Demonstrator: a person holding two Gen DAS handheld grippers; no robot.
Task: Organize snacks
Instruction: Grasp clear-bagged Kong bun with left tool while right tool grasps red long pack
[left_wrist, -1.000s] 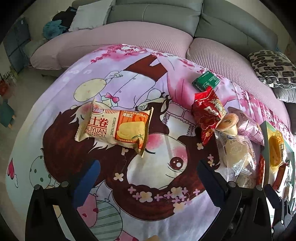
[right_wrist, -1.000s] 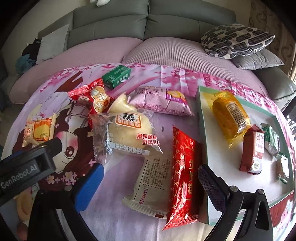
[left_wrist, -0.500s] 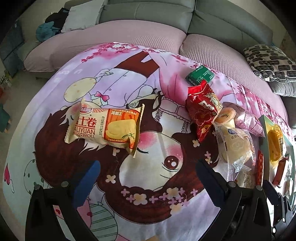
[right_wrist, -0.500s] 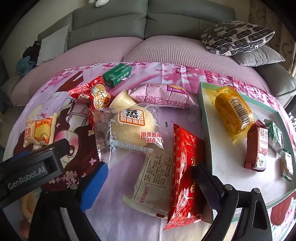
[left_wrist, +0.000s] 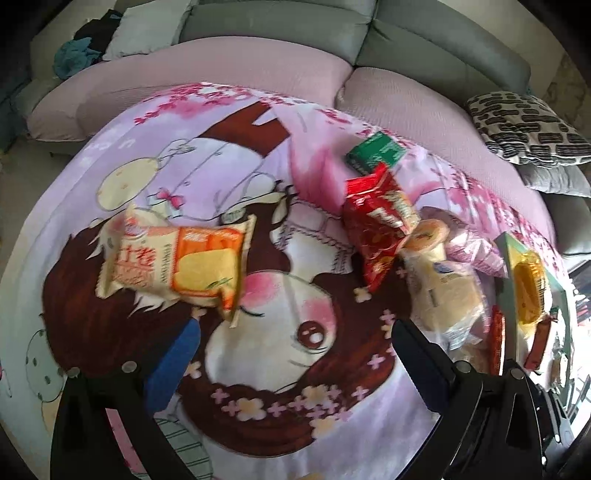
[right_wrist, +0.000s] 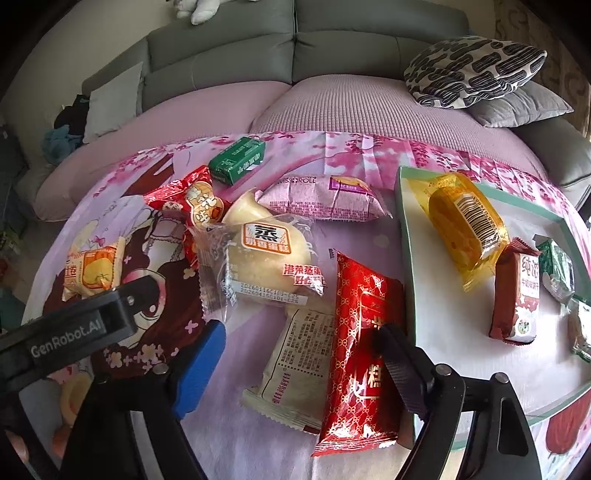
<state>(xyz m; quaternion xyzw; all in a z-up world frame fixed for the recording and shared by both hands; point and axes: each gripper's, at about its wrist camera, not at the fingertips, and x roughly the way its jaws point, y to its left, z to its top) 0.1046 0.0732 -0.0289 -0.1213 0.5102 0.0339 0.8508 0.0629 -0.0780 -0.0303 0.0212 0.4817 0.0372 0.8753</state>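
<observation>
Pink cartoon-print cloth (left_wrist: 258, 155) is seen covering the worktop in the left wrist view, and everything is placed from the green-rimmed tray (left_wrist: 505, 258) at the far right. Far to the left of that tray, alone on the cloth, the orange-and-cream roll packet (left_wrist: 177, 266) is lying flat; its print is too blurred to be read. The left gripper (left_wrist: 293, 350) is held wide above bare cloth, with nothing between the jaws, the packet lying just beyond them.

In the right wrist view, the tray (right_wrist: 406, 236) is already loaded with a yellow wrapped cake (right_wrist: 465, 225) and a brown bar (right_wrist: 517, 295), so sorting is judged to be partly done. Just left of the tray's rim, a red foil packet (right_wrist: 362, 350) lies beside a white packet (right_wrist: 299, 354). Both are straddled by the right gripper (right_wrist: 295, 369), whose jaws have just been closing; no firm grip is seen yet. "SWISS ROLL" can be read on the pink packet (right_wrist: 325, 195), and "GenRobot.AI" on the other gripper's body.
</observation>
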